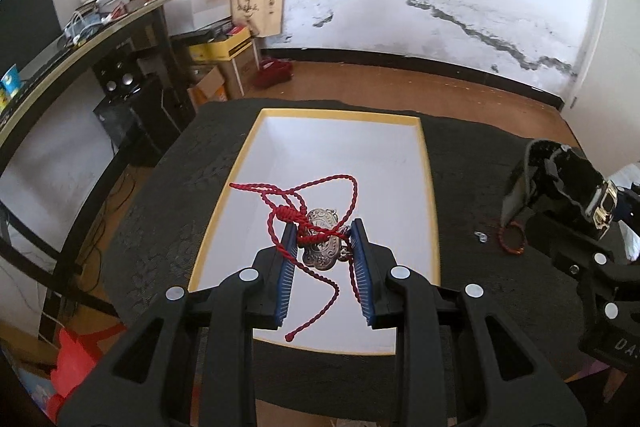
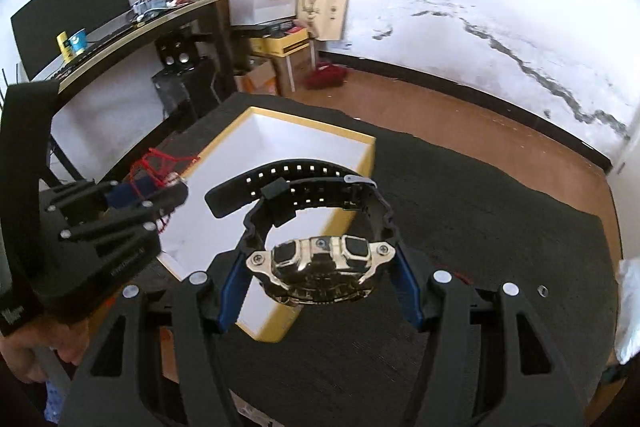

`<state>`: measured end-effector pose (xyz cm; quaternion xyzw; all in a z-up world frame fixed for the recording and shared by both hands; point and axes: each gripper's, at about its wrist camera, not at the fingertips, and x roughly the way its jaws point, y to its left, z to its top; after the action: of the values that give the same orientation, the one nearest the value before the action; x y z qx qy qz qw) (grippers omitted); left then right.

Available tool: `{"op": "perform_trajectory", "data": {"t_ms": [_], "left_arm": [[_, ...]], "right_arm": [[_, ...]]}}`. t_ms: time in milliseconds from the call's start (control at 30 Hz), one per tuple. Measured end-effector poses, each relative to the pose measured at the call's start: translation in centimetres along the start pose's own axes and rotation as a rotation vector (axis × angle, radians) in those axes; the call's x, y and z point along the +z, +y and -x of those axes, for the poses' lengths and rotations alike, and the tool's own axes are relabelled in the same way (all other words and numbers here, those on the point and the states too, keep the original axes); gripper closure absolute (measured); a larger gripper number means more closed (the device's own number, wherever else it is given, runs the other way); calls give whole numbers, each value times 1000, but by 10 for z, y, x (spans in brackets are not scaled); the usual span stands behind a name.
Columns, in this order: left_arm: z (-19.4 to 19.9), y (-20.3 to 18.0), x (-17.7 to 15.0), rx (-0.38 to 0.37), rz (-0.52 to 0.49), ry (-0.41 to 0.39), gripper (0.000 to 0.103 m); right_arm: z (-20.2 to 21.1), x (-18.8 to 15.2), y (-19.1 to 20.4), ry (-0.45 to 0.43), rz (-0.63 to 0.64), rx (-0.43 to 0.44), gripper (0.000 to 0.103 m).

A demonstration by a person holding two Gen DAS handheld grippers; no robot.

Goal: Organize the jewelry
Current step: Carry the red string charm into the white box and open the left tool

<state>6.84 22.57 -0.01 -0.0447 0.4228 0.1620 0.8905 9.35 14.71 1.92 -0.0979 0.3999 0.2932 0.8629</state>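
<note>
Dark patterned cloth is covering the table (image 1: 472,163), and a yellow-rimmed white box (image 1: 344,115) is lying open on it, its long axis running straight away from the left gripper (image 1: 324,247); behind it a stained white wall and a cluttered desk are closing off the room.

The left gripper is hanging over the near half of the box, its 2 blue pads (image 1: 289,275) pressing in from either side on a silver pendant (image 1: 322,243) strung on a red cord (image 1: 308,195); the jaws are narrowed onto the pendant, and loose cord is spilling forward and below the fingertips, 1 end dangling toward the near rim. Whether the pendant is touching the box floor I cannot tell.

The right gripper (image 2: 320,267) is clamping a black and silver watch (image 2: 316,267) by the sides of its case, the strap looping up ahead of the fingers; in the right wrist view the box is lying ahead and to the left of these jaws, its near corner just under the watch.

A red bead bracelet (image 1: 512,239) and a small silver piece (image 1: 480,236) are resting on the cloth beneath the right gripper, well right of the left one.

Judging by this, the left load is already above its target, so releasing comes first; the watch needs carrying leftward over the rim.
</note>
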Motion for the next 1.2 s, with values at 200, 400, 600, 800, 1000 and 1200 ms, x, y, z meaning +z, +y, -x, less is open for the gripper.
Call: {"op": "perform_trajectory", "data": {"t_ms": [200,400,600,800,1000,1200], "left_arm": [[-35,18,1,18,33,26,76],[-79,24,-4,17,65,72,76],[-124,28,-16,24,123,121,76],[-147,33,-19,22,134,162,76],[-158,33,-20,6,141,192,76],[-159,34,-21,-1,143,198,76]], "right_arm": [[-30,14,12,18,21,12,42],[-60,19,10,48,24,9,42],[-80,21,13,70,31,-1,42],[-93,21,18,85,36,1,42],[-91,22,19,79,28,3,42],[-88,20,16,76,21,4,42]]}}
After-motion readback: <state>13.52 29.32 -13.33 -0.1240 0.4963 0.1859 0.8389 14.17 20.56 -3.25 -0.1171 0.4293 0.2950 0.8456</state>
